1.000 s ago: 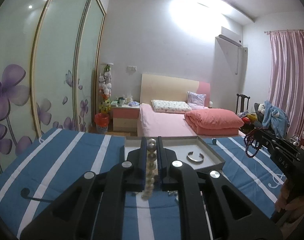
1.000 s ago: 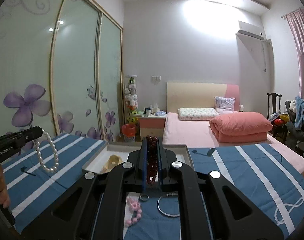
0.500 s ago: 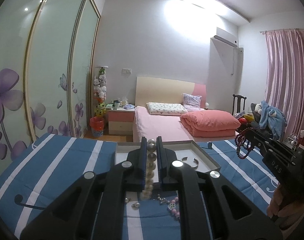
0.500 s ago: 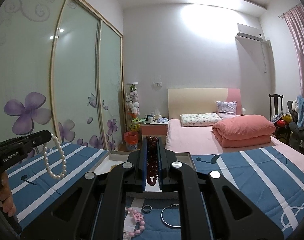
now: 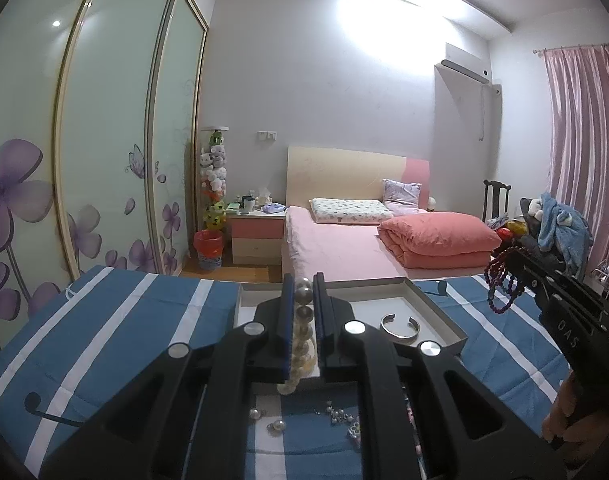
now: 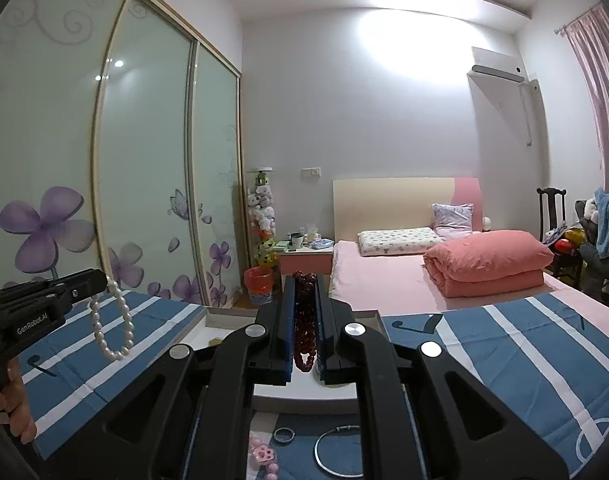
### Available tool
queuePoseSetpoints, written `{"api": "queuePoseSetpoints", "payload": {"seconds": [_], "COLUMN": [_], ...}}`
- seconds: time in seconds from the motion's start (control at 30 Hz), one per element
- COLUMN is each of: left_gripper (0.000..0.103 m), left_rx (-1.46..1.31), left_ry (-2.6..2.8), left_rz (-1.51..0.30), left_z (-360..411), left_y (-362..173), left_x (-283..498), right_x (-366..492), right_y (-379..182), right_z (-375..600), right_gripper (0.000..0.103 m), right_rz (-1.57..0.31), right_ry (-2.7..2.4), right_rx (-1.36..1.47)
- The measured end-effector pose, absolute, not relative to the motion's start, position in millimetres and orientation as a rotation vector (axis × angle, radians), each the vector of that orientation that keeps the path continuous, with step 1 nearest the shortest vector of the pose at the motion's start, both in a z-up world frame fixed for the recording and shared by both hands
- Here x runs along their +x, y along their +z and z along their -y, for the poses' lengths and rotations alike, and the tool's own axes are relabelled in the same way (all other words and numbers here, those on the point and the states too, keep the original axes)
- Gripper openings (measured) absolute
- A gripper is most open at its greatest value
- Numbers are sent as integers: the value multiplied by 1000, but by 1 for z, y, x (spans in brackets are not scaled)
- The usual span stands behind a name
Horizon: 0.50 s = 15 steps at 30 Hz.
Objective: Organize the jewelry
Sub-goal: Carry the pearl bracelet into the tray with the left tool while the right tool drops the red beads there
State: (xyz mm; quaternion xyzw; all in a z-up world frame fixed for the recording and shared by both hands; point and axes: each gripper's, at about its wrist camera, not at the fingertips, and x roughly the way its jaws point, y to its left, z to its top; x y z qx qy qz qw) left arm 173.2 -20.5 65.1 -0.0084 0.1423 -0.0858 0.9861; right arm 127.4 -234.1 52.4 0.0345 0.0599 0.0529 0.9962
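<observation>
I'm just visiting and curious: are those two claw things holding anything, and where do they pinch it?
Yes. The left gripper pinches a pearl strand at its top, the loop dangling. The right gripper likewise pinches a dark red bead strand.

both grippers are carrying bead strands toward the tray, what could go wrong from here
1. The pearl strand hangs in a loose loop from the left gripper; it could swing and land outside the white tray or catch on its rim.
2. The dark red bead strand in the right gripper might drop onto the silver cuff bangle already in the tray and tangle.
3. Small loose pieces lie on the striped cloth below the left gripper; dangling pearls could drag them.
</observation>
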Motion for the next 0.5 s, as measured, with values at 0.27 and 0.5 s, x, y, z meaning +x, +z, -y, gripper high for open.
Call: {"api": "queuePoseSetpoints", "payload": {"seconds": [0.27, 0.5], "left_gripper": [10, 10], "left_rx": [-3, -14], "left_ry": [-169, -164], "left_rz": [-298, -316], "left_z": [32, 37], "left_y": [62, 54], "left_x": [195, 223], "right_x": [144, 169], "right_y": [51, 47], "right_z": [236, 235], "right_gripper": [9, 9], "right_rz": [-109, -100], "right_ry": [76, 61], "right_rx": [48, 31]}}
